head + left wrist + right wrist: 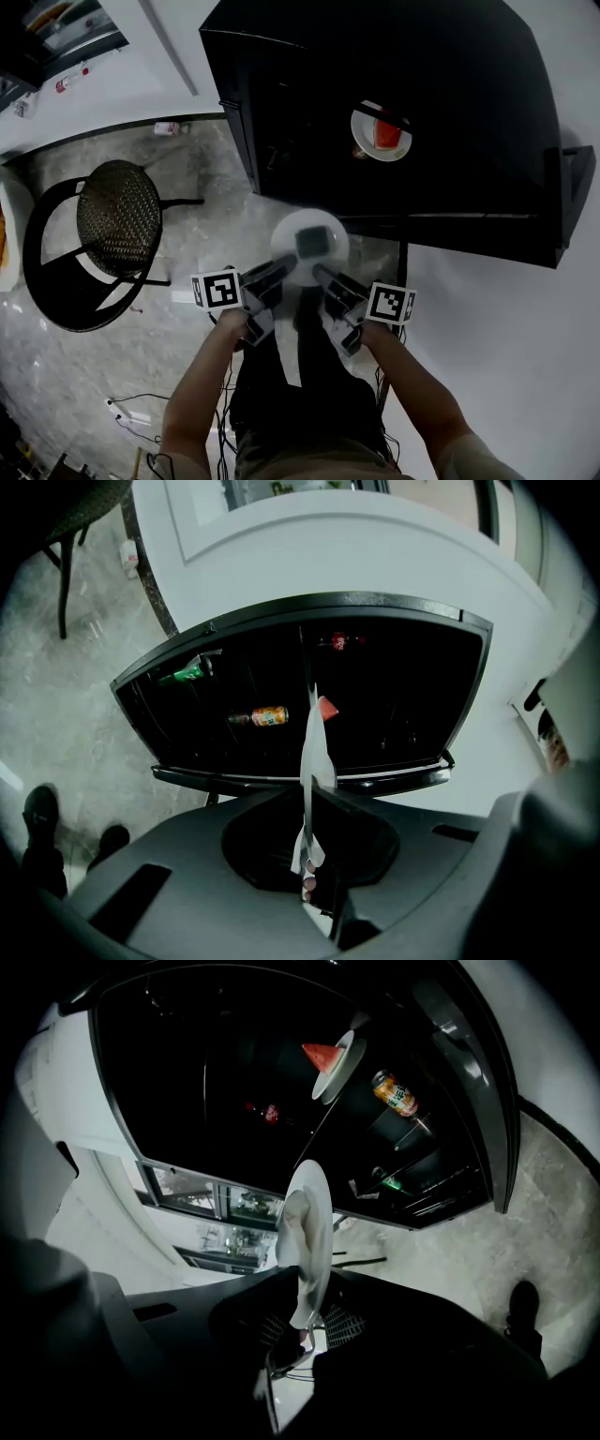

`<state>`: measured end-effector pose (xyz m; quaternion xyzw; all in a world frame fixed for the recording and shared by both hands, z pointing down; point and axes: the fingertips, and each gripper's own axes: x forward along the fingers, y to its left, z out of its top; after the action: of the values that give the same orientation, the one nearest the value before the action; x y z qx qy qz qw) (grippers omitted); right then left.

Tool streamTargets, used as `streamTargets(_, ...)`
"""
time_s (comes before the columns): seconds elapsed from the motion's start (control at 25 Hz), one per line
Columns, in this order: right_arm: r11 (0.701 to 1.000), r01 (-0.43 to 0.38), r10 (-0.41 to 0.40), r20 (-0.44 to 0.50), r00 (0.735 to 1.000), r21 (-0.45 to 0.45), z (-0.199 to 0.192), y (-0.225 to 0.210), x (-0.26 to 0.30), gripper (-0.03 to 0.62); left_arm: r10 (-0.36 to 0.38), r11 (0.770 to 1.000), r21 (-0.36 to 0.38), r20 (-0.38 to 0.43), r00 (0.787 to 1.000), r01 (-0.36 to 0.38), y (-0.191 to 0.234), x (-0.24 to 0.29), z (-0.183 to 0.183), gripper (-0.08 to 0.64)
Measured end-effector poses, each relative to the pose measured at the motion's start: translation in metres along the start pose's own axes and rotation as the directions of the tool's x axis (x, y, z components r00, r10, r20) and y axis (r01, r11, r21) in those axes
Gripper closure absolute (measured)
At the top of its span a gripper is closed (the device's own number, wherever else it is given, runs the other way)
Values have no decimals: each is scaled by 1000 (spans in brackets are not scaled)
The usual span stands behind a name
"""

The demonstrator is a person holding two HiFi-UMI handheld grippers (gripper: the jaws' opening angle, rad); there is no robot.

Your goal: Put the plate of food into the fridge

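Holding the plate [309, 228] with both: my left gripper [284, 267] is clamped on its rim, and my right gripper [325, 275] pinches the rim beside it (edge-on in each gripper view). Ahead of both grippers the open fridge [450, 94] holds a second plate [364, 127].

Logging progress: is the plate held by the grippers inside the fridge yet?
No: in the head view the plate hangs in front of the fridge, outside its open compartment.

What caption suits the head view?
The left gripper and right gripper hold a white plate before the open fridge, where another plate with a red slice sits.
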<state>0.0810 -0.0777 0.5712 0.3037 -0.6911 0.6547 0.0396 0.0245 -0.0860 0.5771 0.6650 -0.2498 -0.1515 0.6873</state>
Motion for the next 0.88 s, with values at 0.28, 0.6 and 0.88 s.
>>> streamTargets(0.28, 999, -4, 3, -20, 1000, -48, 3, -16, 15, 531, -33, 999, -41, 50, 998, 35, 26, 4, 1, 538)
streamTargets(0.6, 998, 30, -33, -47, 998, -64, 6, -54, 31, 531, -31, 996, -81, 96, 995, 38, 66, 15, 3, 538)
streamTargets(0.88, 998, 47, -48, -47, 998, -41, 4, -72, 34, 531, -33, 998, -52, 95, 995, 38, 78, 21, 2, 537)
